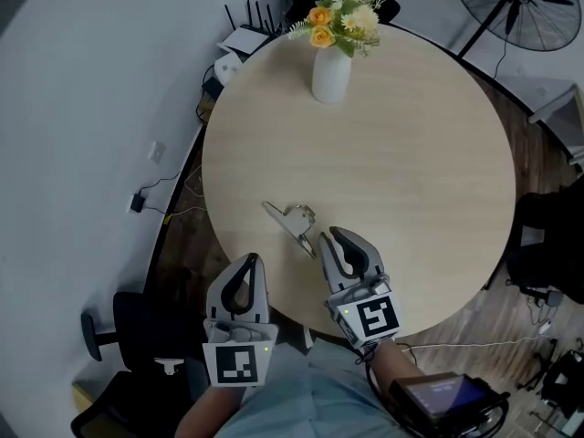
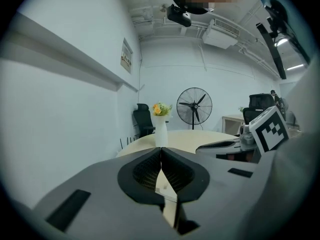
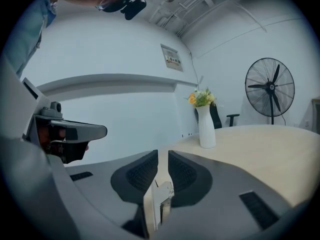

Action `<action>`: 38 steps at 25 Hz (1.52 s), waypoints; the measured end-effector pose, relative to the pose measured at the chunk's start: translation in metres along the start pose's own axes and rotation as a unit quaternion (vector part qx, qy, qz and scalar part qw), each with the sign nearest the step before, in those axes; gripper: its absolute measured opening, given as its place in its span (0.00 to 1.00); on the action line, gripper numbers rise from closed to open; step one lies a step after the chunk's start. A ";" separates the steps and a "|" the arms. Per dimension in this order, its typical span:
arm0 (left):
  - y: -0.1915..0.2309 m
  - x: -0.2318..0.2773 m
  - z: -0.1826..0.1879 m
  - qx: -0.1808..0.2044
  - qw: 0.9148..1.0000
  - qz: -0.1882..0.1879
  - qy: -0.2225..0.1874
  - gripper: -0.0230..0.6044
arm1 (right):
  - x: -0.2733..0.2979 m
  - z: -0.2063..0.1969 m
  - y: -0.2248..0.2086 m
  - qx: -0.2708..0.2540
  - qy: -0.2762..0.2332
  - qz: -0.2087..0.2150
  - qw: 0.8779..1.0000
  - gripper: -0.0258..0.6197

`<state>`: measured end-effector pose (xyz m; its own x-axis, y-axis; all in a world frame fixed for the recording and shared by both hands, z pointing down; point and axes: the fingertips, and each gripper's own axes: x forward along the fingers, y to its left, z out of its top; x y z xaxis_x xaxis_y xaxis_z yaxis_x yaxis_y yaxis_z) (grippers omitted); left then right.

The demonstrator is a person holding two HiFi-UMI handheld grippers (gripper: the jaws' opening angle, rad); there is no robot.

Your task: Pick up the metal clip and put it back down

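Table [image 1: 429,153] round, pale wood, bears metal clip [image 1: 294,222], vase [image 1: 331,76]; fan [image 1: 516,3] beyond

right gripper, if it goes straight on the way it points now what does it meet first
Probably the metal clip, seen through the narrow gap between the tongs of the right gripper, lying on the table just ahead. How near is hard to judge.

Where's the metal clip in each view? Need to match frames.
Head view: metal clip lies on the table near its front edge, just left of the right gripper.
Left gripper view: not visible.
Right gripper view: metal clip sits low centre, seen through the gap between the fingers.
Shared landmark: white vase of flowers.
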<state>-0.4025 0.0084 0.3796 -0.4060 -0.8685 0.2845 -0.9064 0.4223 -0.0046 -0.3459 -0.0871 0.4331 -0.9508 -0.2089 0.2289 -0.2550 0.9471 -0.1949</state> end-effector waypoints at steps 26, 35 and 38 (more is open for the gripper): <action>0.075 0.108 -0.113 -0.059 0.991 -0.022 0.115 0.07 | 0.112 -0.123 -0.018 0.064 0.150 0.019 0.986 0.15; 0.059 0.105 -0.051 -0.043 0.996 -0.047 0.058 0.07 | 0.092 -0.058 -0.008 0.054 0.102 0.009 0.993 0.12; 0.049 0.101 -0.024 -0.038 0.997 -0.059 0.035 0.07 | 0.081 -0.026 -0.012 0.040 0.075 -0.006 0.996 0.12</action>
<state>-0.4850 -0.0527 0.4316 -0.2859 -0.8938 0.3454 -0.9349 0.3393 0.1041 -0.4151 -0.1088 0.4781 -0.9119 -0.1757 0.3710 -0.2851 0.9213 -0.2644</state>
